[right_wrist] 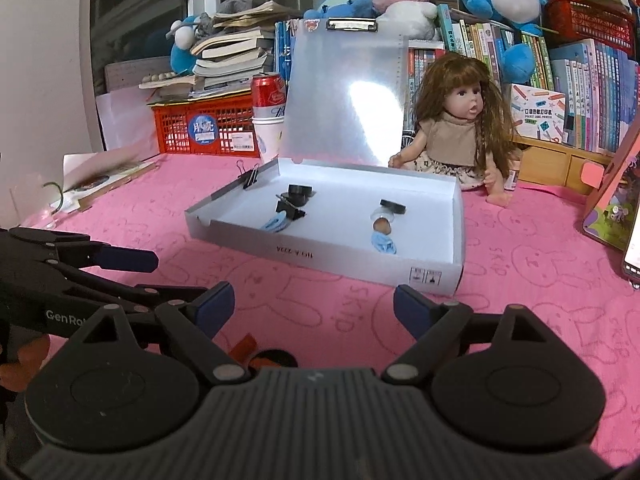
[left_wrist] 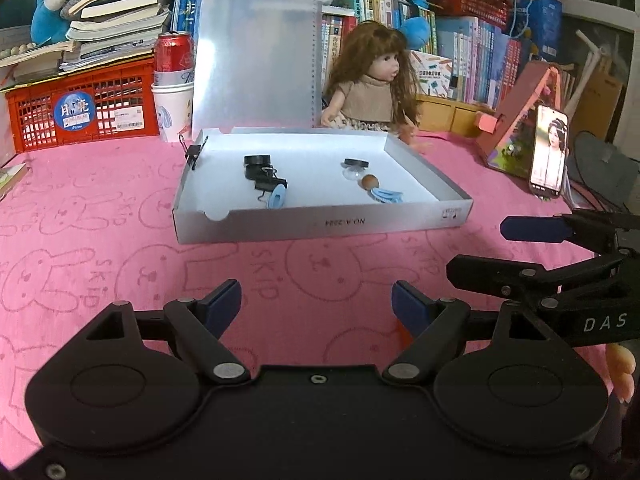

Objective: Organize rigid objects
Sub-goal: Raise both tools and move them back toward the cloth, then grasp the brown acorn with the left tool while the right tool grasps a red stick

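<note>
An open white box (left_wrist: 320, 224) (right_wrist: 328, 254) lies on the pink cloth with its lid up. Inside it lie a black round piece (left_wrist: 257, 162) (right_wrist: 300, 192), a black binder clip (left_wrist: 270, 184) (right_wrist: 290, 208), a light blue clip (left_wrist: 277, 198) (right_wrist: 274, 222), a black-capped clear piece (left_wrist: 354, 168) (right_wrist: 390, 208) and a wooden bead with a blue tassel (left_wrist: 380, 190) (right_wrist: 382, 236). Another binder clip (left_wrist: 193, 154) (right_wrist: 250, 178) grips the box's left wall. My left gripper (left_wrist: 316, 304) is open and empty, short of the box. My right gripper (right_wrist: 314, 300) is open and empty beside it.
A doll (left_wrist: 372, 84) (right_wrist: 456, 120) sits behind the box. A red crate (left_wrist: 84, 108) (right_wrist: 204, 128), a can in a paper cup (left_wrist: 173, 80) (right_wrist: 270, 116), books and plush toys line the back. A phone (left_wrist: 548, 152) stands at the right. An orange and black object (right_wrist: 260, 354) lies under my right gripper.
</note>
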